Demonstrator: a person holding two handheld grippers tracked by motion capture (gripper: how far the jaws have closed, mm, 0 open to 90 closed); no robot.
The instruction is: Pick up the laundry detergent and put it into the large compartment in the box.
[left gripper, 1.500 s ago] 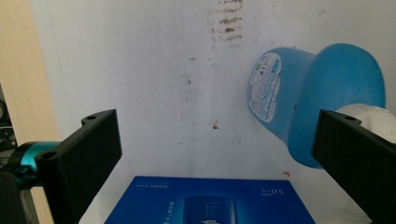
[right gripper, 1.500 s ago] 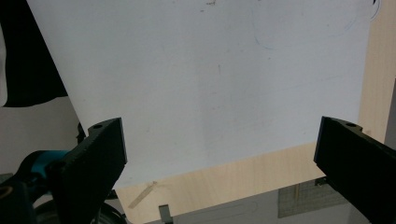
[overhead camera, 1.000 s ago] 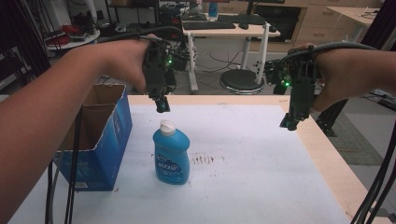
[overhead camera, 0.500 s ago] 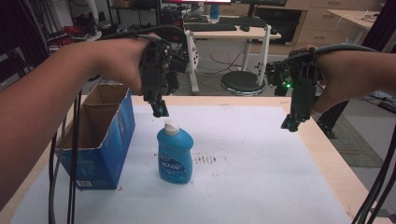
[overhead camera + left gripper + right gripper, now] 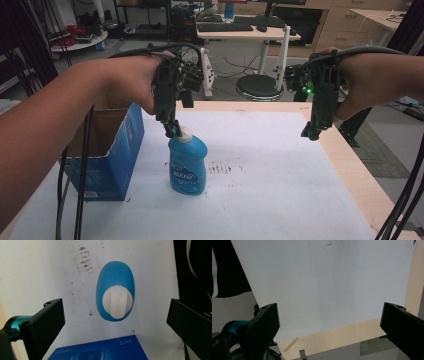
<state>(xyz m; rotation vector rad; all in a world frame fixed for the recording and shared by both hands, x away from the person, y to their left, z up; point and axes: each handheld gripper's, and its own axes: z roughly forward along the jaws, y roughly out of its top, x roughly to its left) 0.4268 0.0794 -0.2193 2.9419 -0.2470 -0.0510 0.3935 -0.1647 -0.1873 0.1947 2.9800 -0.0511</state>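
Since left tongs (image 5: pixel 113 322) hang wide open over bottle (image 5: pixel 187 162), centre white cap (image 5: pixel 117 303), drop straight, squeeze gently. Right tongs (image 5: pixel 329 325) open, holding nothing.

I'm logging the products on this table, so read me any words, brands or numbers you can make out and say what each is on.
Blue bottle: a white label with a brand word, too blurred to read.
Blue box: small white print near its top edge, like digits, too small to read.
Nothing else carries legible text.

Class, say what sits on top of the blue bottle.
A white cap tops the blue bottle; the open left gripper hovers at it. The contents are hidden.
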